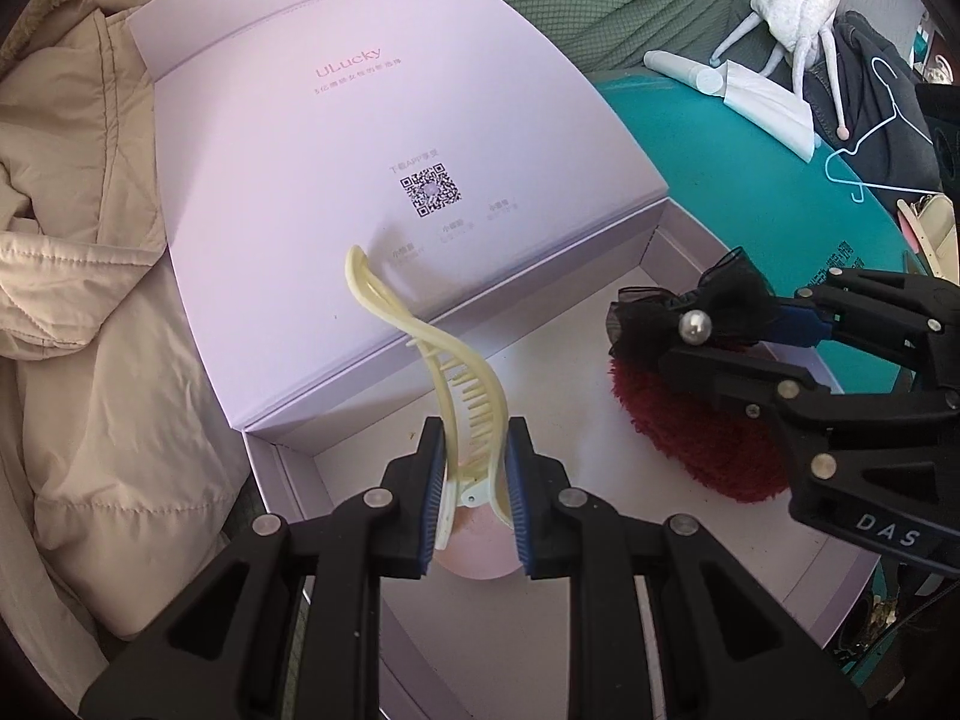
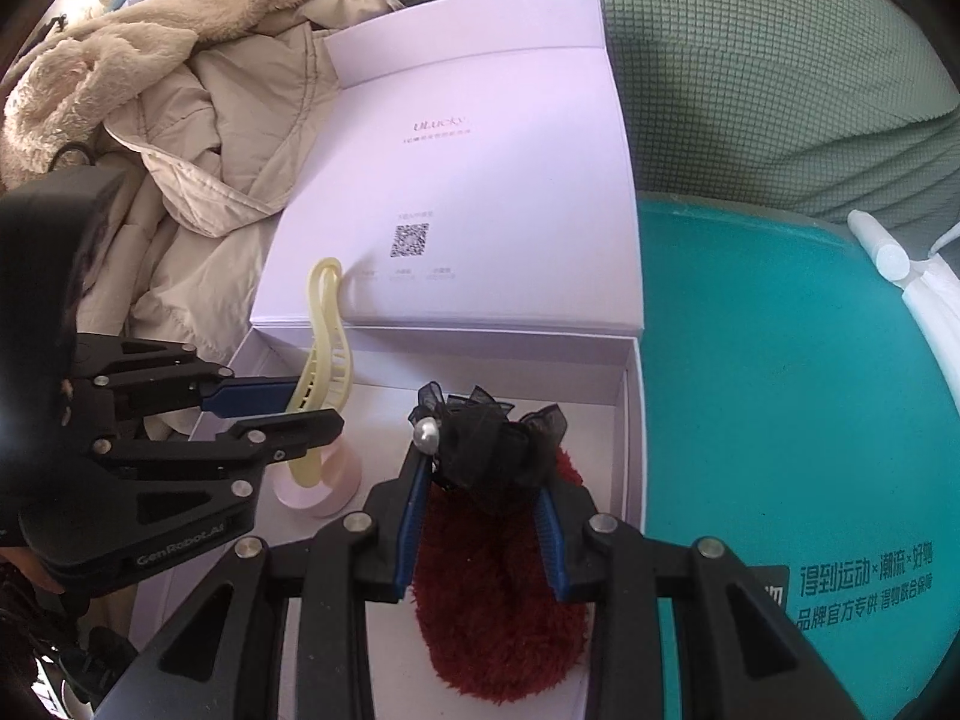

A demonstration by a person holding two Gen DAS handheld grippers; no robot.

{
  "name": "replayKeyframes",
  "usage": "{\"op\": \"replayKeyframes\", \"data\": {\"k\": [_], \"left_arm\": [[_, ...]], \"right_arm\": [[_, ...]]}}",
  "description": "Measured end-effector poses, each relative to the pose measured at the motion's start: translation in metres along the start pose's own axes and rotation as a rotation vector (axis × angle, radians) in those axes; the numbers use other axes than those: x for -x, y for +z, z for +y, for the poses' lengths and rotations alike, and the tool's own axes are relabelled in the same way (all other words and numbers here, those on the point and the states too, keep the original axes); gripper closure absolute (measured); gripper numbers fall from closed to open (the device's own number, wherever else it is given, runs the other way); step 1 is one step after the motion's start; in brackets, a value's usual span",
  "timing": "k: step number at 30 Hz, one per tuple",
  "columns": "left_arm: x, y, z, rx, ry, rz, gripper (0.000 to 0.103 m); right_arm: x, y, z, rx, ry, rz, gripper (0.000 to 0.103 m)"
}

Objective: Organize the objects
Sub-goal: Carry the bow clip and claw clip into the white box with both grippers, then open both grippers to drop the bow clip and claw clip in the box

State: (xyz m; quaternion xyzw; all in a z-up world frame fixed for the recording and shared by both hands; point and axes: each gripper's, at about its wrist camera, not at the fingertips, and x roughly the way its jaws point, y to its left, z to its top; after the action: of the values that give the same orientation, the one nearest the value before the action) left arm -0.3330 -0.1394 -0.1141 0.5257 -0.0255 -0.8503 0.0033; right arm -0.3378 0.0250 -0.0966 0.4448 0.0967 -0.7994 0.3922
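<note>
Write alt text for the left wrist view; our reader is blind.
The left hand-held gripper grips a cream hair clip above an open lilac box. Beside it, the right hand-held gripper holds a black bow over a red fuzzy item.

A beige quilted coat [image 1: 90,276] lies beside a green cushion [image 2: 750,72].

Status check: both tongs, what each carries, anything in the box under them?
Left tongs shut on cream hair clip. Right tongs shut on black bow clip. Both over open box; red fuzzy piece and pink disc already inside.
</note>
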Motion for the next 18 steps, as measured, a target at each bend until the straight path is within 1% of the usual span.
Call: {"op": "replayKeyframes", "data": {"k": [2,6,8,10,11,12,14,17,18], "left_arm": [[-0.003,0.001,-0.001,0.001,0.003,0.007,0.084],[-0.017,0.001,0.000,0.020,0.002,0.044,0.084],[-0.018,0.002,0.000,0.027,0.006,0.042,0.084],[-0.019,0.003,-0.001,0.029,0.008,0.042,0.084],[-0.019,0.003,-0.002,0.028,0.007,0.043,0.084],[-0.020,0.003,-0.004,0.026,0.007,0.043,0.084],[-0.019,0.003,-0.006,0.020,0.010,0.045,0.084],[-0.016,0.004,-0.013,0.010,0.022,0.035,0.083],[-0.014,0.005,-0.015,0.007,0.026,0.031,0.082]], "right_arm": [[-0.002,0.000,0.000,0.001,-0.002,-0.001,0.070],[-0.003,0.000,0.002,0.015,-0.012,-0.001,0.070],[-0.003,-0.001,0.002,0.022,-0.019,0.000,0.069],[-0.004,0.000,0.003,0.025,-0.027,0.003,0.065],[-0.004,0.000,0.003,0.026,-0.033,0.007,0.058],[-0.004,0.000,0.003,0.025,-0.040,0.012,0.055],[-0.003,0.000,0.003,0.024,-0.049,0.015,0.054],[-0.001,0.001,0.003,0.023,-0.064,0.018,0.048],[0.001,0.002,0.003,0.023,-0.066,0.015,0.048]]}}
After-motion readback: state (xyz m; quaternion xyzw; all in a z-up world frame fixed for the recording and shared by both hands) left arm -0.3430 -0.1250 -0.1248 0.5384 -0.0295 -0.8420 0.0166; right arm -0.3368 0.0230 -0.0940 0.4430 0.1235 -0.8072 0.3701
